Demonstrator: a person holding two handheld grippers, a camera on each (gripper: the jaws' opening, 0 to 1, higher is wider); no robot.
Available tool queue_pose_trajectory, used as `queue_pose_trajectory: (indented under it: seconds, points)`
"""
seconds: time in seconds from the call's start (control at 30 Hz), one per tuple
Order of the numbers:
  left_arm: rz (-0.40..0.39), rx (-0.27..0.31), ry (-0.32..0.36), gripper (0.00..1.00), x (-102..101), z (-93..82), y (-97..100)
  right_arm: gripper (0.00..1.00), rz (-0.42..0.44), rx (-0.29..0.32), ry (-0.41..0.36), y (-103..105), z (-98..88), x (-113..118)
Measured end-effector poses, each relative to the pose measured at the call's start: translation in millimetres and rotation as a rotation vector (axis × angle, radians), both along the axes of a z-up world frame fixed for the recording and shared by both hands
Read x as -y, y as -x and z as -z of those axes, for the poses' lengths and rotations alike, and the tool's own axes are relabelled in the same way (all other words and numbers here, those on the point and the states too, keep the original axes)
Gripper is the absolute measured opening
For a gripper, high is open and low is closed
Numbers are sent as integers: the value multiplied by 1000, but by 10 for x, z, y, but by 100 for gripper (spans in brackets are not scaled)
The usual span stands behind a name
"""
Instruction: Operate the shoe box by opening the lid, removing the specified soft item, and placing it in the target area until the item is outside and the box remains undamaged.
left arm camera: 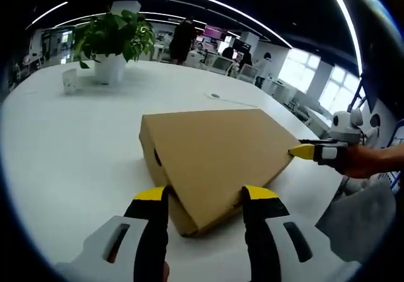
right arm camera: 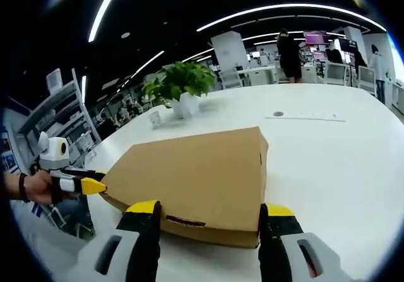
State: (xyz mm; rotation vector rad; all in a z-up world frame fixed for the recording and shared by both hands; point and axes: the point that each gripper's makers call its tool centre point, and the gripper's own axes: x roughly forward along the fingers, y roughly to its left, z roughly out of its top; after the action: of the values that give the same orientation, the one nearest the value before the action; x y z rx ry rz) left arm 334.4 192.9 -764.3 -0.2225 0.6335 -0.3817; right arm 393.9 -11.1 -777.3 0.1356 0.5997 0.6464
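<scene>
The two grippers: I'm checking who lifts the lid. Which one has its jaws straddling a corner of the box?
The left gripper: its open jaws flank the cardboard box's near corner. The right gripper faces the box's long front edge instead.

shoe box [left arm camera: 218, 156] on table [left arm camera: 76, 162] | potted plant [left arm camera: 112, 42] and cup [left arm camera: 70, 80] behind it

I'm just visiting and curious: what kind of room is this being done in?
Most likely an open-plan office. A big white table holds the cardboard shoe box and a potted plant. Behind it stand desks with monitors, people among them, under long ceiling light strips.
</scene>
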Motion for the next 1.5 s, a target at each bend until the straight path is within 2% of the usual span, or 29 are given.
queue_pose_trajectory:
  seconds: [0.17, 0.67, 0.9, 1.0, 1.13, 1.3, 1.37, 1.5]
  points:
    - [5, 1, -1, 47, -5, 1, 32, 61, 5, 0, -1, 55, -3, 3]
    - [18, 0, 6, 47, -17, -3, 34, 60, -6, -7, -16, 46, -24, 36]
    - [66, 31, -33, 49, -31, -32, 41, 62, -149, 51, 41, 115, -52, 46]
    - [98, 39, -59, 52, -12, -45, 38, 64, -203, 73, 99, 152, -15, 31]
    - [154, 36, -100, 58, 42, -16, 61, 66, -221, 76, 121, 151, 11, 32]
    - [173, 30, -115, 64, 74, 24, 77, 66, -241, 87, 151, 145, 30, 32]
    - [172, 29, -124, 64, 76, 39, 77, 64, -241, 90, 159, 127, 46, 47]
    - [151, 33, -147, 56, 33, 52, 59, 57, -230, 104, 201, 86, 74, 96]
